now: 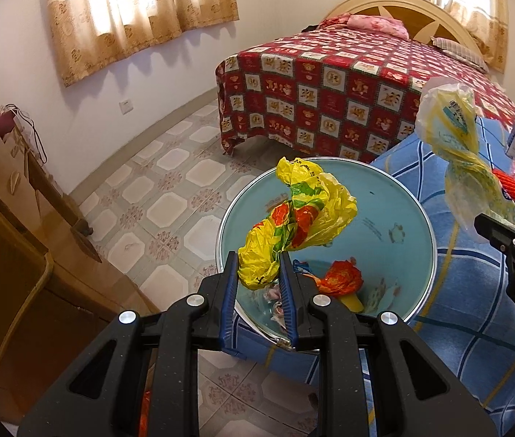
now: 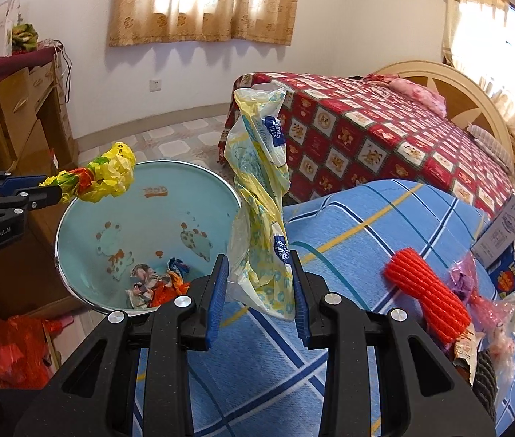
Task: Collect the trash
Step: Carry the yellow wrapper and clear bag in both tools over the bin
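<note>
The bin [image 2: 75, 255] stands left of the cloth-covered table [image 2: 366, 236], bed [image 2: 384, 138] behind.

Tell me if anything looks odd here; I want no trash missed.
Nothing is spilled. The red plastic bag lies crumpled on the floor beside the bin, not in it. Each gripper holds a wrapper: left yellow, right pale.

The left gripper [image 1: 259, 273] is speckled black plastic with triangular cut-outs, round silver screw heads and ribbed blue pads on its fingers [image 1: 229, 291]. The right gripper [image 2: 259, 280] looks identical. White "GenRobot.AI" lettering marks the left one's side in the right wrist view.
</note>
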The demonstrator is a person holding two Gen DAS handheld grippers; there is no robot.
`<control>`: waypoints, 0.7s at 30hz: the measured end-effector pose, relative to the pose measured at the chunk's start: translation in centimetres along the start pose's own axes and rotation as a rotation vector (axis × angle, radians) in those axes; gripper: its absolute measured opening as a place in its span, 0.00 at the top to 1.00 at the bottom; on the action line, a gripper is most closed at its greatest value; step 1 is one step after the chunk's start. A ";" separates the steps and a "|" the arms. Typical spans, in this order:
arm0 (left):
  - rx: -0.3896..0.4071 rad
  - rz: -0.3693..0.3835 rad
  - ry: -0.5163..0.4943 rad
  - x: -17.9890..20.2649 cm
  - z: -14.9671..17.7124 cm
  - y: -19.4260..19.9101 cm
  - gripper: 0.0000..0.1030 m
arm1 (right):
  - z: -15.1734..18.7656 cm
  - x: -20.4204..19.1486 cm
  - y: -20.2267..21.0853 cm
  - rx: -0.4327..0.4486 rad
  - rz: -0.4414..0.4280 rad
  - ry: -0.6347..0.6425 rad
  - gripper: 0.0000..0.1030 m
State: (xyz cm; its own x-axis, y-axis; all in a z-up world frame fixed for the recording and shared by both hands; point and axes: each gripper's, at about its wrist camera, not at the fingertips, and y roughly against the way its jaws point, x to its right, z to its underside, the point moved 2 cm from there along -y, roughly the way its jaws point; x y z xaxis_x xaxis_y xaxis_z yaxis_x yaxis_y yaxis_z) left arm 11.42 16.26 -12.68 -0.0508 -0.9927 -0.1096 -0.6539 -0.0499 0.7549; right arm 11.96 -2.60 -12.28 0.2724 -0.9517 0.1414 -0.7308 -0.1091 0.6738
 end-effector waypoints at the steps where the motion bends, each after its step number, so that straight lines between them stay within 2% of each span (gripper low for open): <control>1: -0.002 0.000 0.002 -0.1 0.0 -0.1 0.78 | -0.1 -0.1 -0.1 -0.001 -0.002 0.002 0.68; 21: -0.019 0.009 0.020 -0.5 0.1 -0.6 0.78 | -0.4 -1.1 -0.7 -0.006 -0.009 0.030 0.68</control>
State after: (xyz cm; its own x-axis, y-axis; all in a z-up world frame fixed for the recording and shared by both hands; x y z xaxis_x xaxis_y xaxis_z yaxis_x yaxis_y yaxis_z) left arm 11.72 16.84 -13.15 -0.0417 -0.9951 -0.0900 -0.6392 -0.0426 0.7679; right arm 12.44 -1.36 -12.57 0.2978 -0.9417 0.1565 -0.7245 -0.1163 0.6794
